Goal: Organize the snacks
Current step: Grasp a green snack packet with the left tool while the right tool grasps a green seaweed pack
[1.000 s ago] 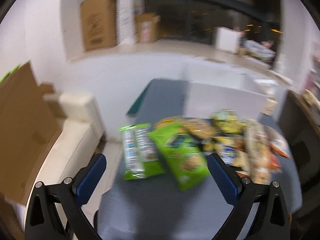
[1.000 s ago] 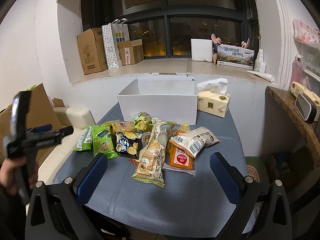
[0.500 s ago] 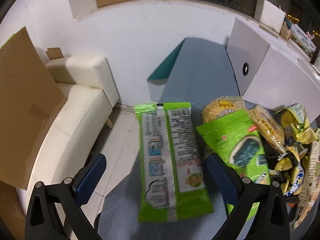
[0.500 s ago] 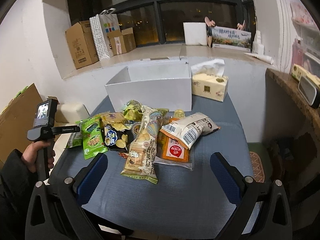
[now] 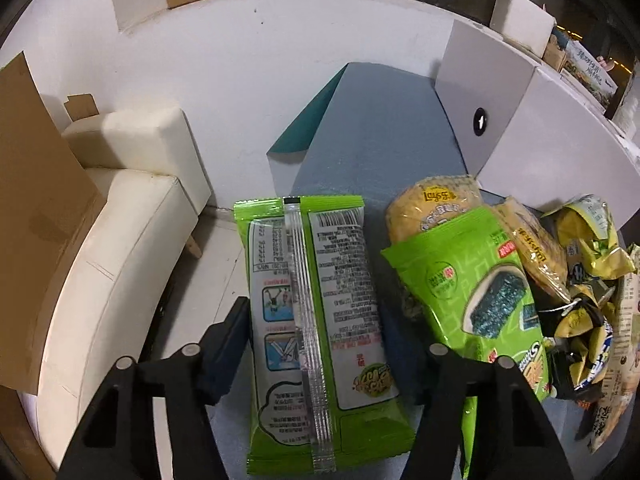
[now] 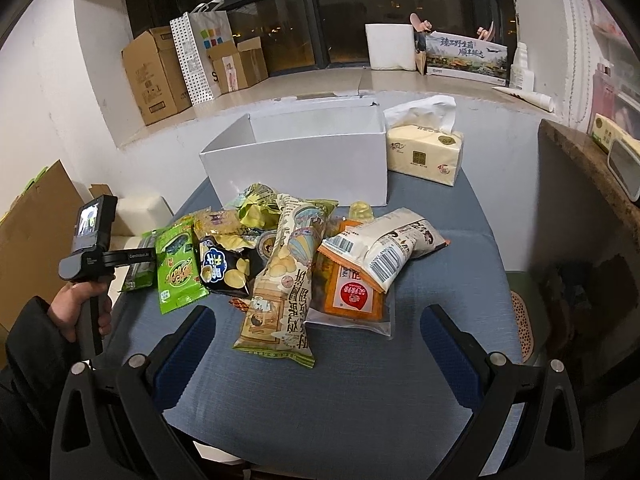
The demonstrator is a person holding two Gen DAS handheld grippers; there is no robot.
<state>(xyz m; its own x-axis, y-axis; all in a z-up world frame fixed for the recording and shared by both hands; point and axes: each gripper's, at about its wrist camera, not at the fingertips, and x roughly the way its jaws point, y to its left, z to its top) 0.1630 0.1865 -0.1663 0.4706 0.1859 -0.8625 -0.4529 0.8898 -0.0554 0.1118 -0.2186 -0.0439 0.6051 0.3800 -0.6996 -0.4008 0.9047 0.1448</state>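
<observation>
A green snack packet [image 5: 316,320] lies back side up at the left edge of the blue-grey table [image 5: 372,152]. My left gripper [image 5: 316,322] is closing around it, and both pads touch its long edges. To its right lies a second green seaweed packet [image 5: 472,280], the first of a pile of snacks. In the right wrist view the pile holds a long chips bag [image 6: 280,280], an orange packet [image 6: 352,296] and a white packet [image 6: 384,248]. My right gripper [image 6: 318,316] hangs open over the table's near side, with nothing between its fingers. Behind the pile stands an open white box [image 6: 304,160].
A tissue pack [image 6: 424,156] stands to the right of the box. A cream sofa [image 5: 120,240] and a cardboard sheet [image 5: 32,200] are left of the table, below its edge. A person's hand [image 6: 80,300] holds the left gripper's handle. Boxes line the window sill [image 6: 160,76].
My left gripper came down over the face-down green packet, then its jaws narrowed from wide apart onto the packet's sides. The right gripper dipped slightly toward the table.
</observation>
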